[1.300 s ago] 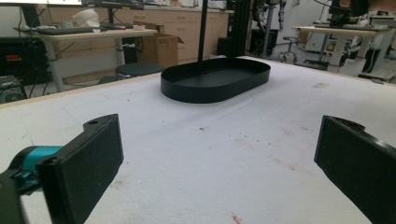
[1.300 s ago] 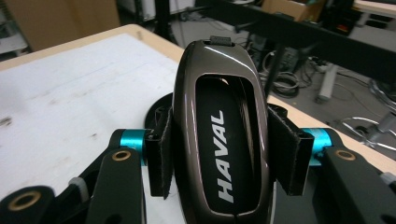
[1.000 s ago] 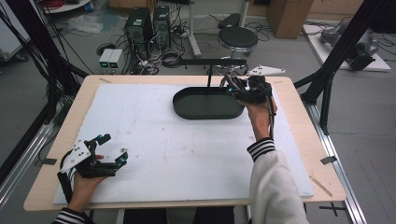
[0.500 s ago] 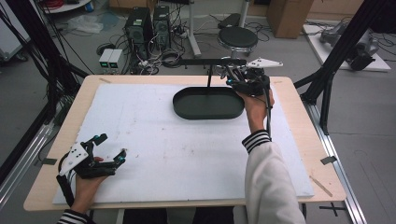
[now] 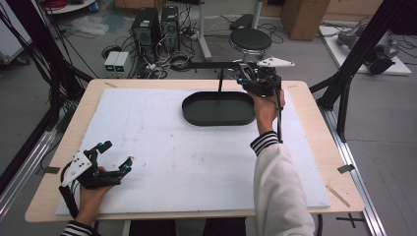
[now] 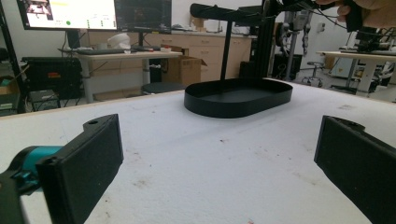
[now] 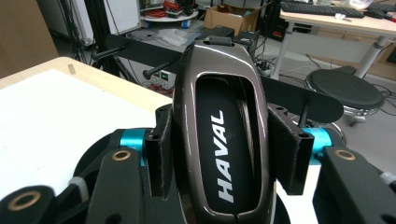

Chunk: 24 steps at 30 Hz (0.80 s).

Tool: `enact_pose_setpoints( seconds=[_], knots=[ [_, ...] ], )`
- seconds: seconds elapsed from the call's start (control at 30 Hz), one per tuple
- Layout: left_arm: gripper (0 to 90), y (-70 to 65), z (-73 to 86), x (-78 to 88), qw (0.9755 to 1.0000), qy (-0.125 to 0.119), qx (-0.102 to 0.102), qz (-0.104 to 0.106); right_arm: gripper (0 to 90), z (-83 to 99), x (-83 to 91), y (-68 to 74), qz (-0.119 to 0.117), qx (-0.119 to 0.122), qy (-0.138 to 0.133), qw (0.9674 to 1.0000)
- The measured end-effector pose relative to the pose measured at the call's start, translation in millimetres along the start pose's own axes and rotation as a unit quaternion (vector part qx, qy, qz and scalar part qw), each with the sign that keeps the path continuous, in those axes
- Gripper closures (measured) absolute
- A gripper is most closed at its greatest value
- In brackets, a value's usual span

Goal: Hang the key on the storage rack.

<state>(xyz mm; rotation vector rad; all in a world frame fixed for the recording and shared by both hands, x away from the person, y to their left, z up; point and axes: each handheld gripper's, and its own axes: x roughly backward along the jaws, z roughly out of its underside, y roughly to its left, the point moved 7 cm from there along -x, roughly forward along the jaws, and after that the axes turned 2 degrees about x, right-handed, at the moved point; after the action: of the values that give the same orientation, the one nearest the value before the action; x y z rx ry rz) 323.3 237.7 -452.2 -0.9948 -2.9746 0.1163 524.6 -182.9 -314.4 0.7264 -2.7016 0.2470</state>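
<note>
Car key fob [image 7: 219, 135]: dark brown glossy shell with a black inset lettered HAVAL in white; seen close in the right gripper view, standing lengthwise between the two black jaws, whose pads press on its two long sides. Right gripper [image 5: 251, 78]: closed on the key fob, held in the person's right hand [image 5: 265, 105] above the far right part of the table, over the far right end of the tray; a white-and-black striped cuff and pale sleeve run back from it toward the near edge. Tray [image 5: 219, 109]: black, oval, low-walled, lying flat on the far middle of the white mat, nothing visible inside it in the high view; also seen in the left gripper view [image 6: 238, 97] as the dark oval ahead. Stand [image 5: 216, 66]: thin black bar on an upright post, just beyond the tray at the far edge. Left gripper [image 5: 113, 160]: held in the left hand [image 5: 91, 189] at the near left corner, low over the mat, jaws wide apart with nothing between them, well apart from the tray. Mat [image 5: 162, 152]: white, lightly marked, covering most of the top. Table [image 5: 305, 98]: pale wood, showing as a border round the mat. Stool [image 5: 251, 39]: round black seat on the floor beyond the far edge.
</note>
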Motion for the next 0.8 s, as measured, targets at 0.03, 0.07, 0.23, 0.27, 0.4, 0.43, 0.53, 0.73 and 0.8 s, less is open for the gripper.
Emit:
enact_pose_setpoints(
  seconds=[0.03,0.07,0.23,0.27,0.4,0.43,0.53,0.73,0.8],
  knots=[
    [1.7,0.2,0.0,0.0,1.0,-0.001,0.001,-0.001,48.4,0.0,0.0,0.0,0.0,0.0,0.0,1.0],
    [1.7,0.3,-0.2,0.1,1.0,0.0,0.0,0.0,48.4,0.0,-0.9,0.2,0.001,-0.001,0.002,1.0],
    [1.7,0.2,-0.1,-0.1,1.0,-0.001,0.002,-0.002,48.4,-1.2,-6.7,0.8,0.012,0.003,-0.002,0.9999],
    [1.7,0.1,-0.1,-0.2,1.0,-0.001,0.001,-0.001,48.4,-1.5,-7.7,1.4,0.01,0.002,-0.003,0.9999],
    [1.7,0.3,-0.2,0.0,1.0,0.0,0.001,-0.001,48.4,-3.5,-9.8,1.4,0.016,0.005,-0.007,0.9998],
    [1.7,0.2,-0.1,-0.2,1.0,-0.002,0.001,-0.002,48.4,-3.8,-10.1,1.4,0.018,0.005,-0.007,0.9998],
    [1.7,0.2,-0.2,0.0,1.0,-0.002,0.0,-0.001,48.3,-4.7,-12.7,0.7,0.017,0.002,-0.008,0.9998],
    [1.7,0.2,-0.3,0.0,1.0,-0.004,0.0,-0.002,48.3,-5.0,-16.0,-2.8,0.028,0.0,-0.01,0.9995],
    [1.7,0.0,-0.3,0.2,1.0,-0.003,0.0,0.0,48.3,-3.0,-16.8,-5.3,0.034,-0.001,-0.005,0.9994]
  ],
)
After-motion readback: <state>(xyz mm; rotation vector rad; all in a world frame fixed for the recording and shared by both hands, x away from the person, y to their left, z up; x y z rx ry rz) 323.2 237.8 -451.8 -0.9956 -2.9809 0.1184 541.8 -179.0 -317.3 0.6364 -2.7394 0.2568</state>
